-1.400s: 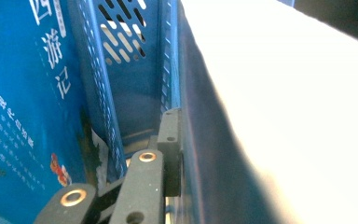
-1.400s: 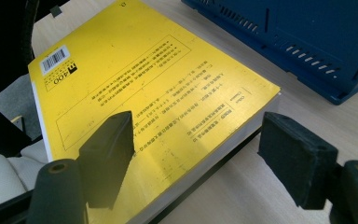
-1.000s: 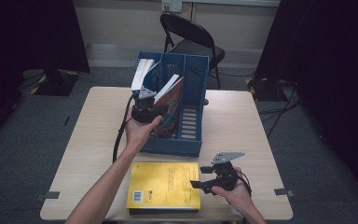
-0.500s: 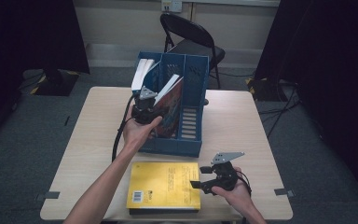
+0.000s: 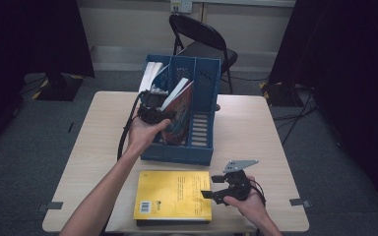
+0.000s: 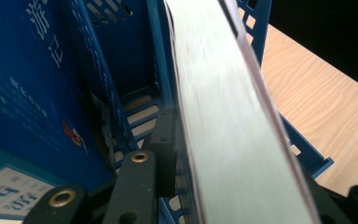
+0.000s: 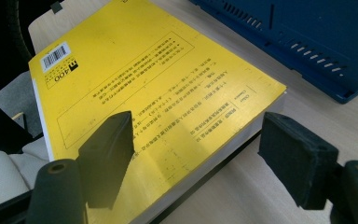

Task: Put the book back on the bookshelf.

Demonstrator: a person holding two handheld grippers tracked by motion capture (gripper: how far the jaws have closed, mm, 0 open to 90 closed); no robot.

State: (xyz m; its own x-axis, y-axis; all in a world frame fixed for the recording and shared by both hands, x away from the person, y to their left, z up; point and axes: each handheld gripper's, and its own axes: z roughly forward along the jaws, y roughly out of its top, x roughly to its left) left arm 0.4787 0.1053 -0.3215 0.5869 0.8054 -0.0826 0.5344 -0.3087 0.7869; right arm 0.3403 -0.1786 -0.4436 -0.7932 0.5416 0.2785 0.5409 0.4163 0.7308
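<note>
Filing in progress. Left gripper (image 5: 153,109) grips red book (image 5: 179,115), apparently still clamped, leaning in blue rack (image 5: 203,147), middle slot; jaws have just been closing. Right gripper (image 5: 211,187) released, jaws straddling yellow book (image 5: 173,194) flat on table (image 5: 256,132): unfiled.

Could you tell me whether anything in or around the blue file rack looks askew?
Yes: the red-covered book leans diagonally in the blue plastic file rack's middle slot rather than standing upright, with the left gripper at it.

Black folding chair (image 5: 202,42), grey carpet floor (image 5: 39,142), dark curtains (image 5: 29,34)
</note>
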